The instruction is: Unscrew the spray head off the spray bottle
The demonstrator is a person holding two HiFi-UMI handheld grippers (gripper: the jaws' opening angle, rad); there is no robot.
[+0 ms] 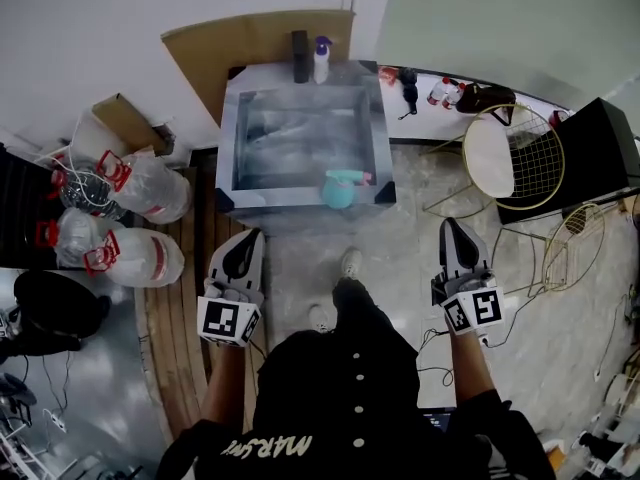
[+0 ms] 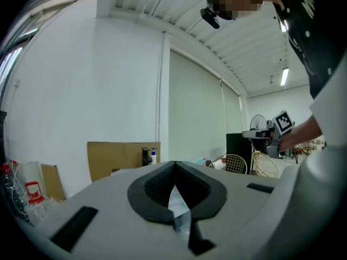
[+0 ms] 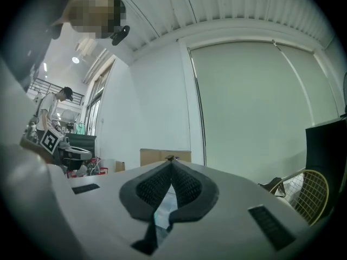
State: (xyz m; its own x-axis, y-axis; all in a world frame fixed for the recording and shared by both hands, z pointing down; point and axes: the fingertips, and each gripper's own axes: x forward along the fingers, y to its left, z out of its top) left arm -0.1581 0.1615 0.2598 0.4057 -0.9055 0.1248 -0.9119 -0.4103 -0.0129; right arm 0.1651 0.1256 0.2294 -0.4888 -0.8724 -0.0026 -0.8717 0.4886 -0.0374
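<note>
A teal spray bottle [image 1: 343,187] with a pink part on its head lies on its side at the near edge of a steel table [image 1: 228,138]. Both grippers hang well short of the table, over the floor. My left gripper [image 1: 251,235] is shut and holds nothing; in the left gripper view its jaws [image 2: 174,164] meet at the tips. My right gripper [image 1: 449,225] is shut and empty too, with its pads [image 3: 172,162] pressed together. Each gripper points level toward the far wall. The bottle does not show clearly in either gripper view.
A white pump bottle [image 1: 321,60] and a black block [image 1: 300,56] stand at the table's far edge, against cardboard [image 1: 250,33]. Large water jugs [image 1: 145,190] lie on the floor at left. A gold wire chair [image 1: 515,158] and a black cabinet [image 1: 600,158] stand at right.
</note>
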